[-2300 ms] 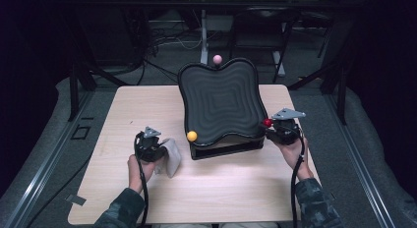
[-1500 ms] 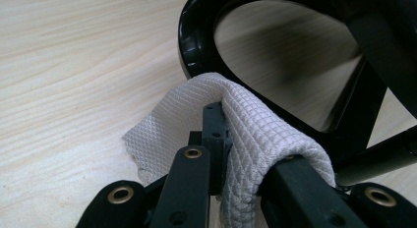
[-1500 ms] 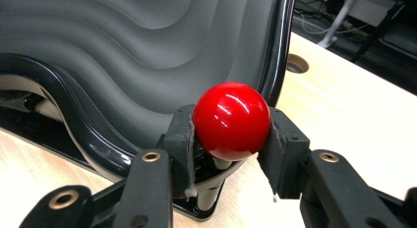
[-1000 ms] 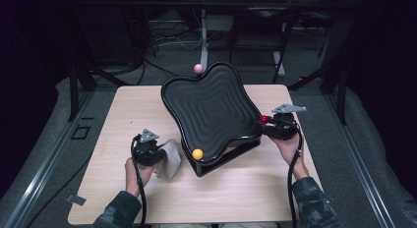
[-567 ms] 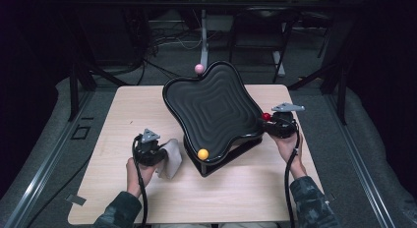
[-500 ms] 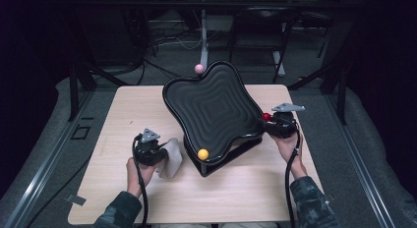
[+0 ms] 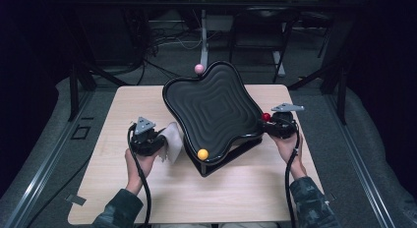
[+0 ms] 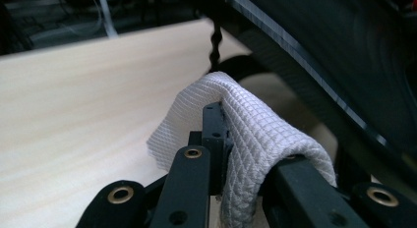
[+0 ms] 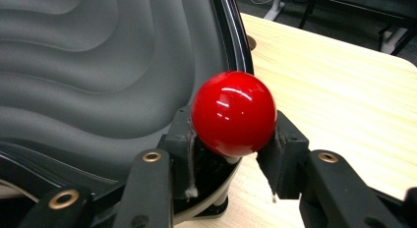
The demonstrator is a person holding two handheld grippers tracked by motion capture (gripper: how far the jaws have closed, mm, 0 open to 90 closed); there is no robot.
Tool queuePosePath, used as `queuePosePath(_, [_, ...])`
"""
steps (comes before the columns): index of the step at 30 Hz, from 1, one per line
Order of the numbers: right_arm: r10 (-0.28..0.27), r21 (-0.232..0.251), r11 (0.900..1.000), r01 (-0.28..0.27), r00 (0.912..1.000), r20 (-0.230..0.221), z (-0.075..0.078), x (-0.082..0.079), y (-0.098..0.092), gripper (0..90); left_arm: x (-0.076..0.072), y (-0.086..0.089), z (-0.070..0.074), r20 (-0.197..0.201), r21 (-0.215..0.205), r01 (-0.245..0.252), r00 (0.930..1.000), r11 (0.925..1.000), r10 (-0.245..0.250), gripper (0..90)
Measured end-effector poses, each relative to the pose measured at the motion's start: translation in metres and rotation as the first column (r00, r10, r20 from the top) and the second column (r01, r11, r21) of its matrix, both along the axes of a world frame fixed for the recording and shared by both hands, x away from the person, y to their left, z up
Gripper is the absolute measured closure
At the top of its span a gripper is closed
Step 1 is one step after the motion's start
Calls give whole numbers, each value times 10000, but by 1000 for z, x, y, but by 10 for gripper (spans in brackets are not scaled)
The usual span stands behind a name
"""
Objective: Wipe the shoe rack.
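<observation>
the left gripper (image 7: 156,139) is held low at the tray's left side, its forearm reaching in from the near edge, and its fingers (image 8: 216,134) are clamped on a white waffle-weave cloth (image 8: 255,134) draped over them. the right gripper (image 7: 273,124) is held level at the tray's right edge; its fingers have just been opening and are set on either side of a glossy red ball knob (image 9: 233,112). the black wavy-edged tray (image 7: 216,107), ribbed in concentric steps, is tilted on the pale wooden tabletop (image 7: 236,193). a yellow ball knob (image 7: 202,154) sits at its near rim, a pink one (image 7: 199,68) at the far rim.
</observation>
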State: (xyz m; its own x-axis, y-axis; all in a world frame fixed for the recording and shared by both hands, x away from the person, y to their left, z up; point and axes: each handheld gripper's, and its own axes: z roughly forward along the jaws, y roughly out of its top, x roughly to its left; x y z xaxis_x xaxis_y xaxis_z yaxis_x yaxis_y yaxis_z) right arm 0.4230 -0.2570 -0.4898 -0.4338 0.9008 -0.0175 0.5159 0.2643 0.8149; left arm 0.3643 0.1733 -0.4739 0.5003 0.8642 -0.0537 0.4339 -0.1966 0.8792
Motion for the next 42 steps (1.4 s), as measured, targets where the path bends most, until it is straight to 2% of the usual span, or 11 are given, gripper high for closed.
queuePosePath(4, [-72, 23, 10000, 72, 9996, 268, 2, -2, 1, 543, 8, 6, 13, 227, -128, -462, 9987, 9989, 465, 848])
queuePosePath(8, [-201, -266, 9994, 213, 9987, 464, 4, -3, 4, 590, 18, 9, 25, 264, 293, -852, 9961, 9959, 844, 849])
queuePosePath(13, [-240, -299, 9992, 253, 9987, 441, 4, -3, 4, 594, 34, 10, 44, 476, 524, -1221, 9917, 9911, 1196, 848])
queuePosePath(17, [-195, -283, 9994, 207, 9989, 420, 4, -4, 4, 595, 50, 7, 58, 530, 749, -1595, 9864, 9844, 1558, 851])
queuePosePath(19, [-190, -290, 9994, 203, 9989, 431, 4, -4, 4, 595, 57, 6, 63, 528, 808, -1747, 9839, 9813, 1708, 854])
queuePosePath(22, [-157, -310, 9994, 169, 9990, 408, 5, -4, 5, 594, 65, 2, 66, 539, 828, -1753, 9838, 9810, 1712, 853])
queuePosePath(25, [-125, -287, 9995, 135, 9992, 372, 5, -4, 5, 595, 65, -5, 65, 527, 939, -1577, 9868, 9830, 1533, 853])
queuePosePath(27, [-118, -277, 9995, 128, 9993, 356, 5, -4, 5, 594, 63, -8, 64, 687, 1170, -1596, 9859, 9802, 1523, 857])
queuePosePath(42, [-99, -275, 9996, 110, 9993, 374, 4, -5, 7, 594, 36, -20, 49, 660, 1228, -900, 9944, 9883, 823, 857])
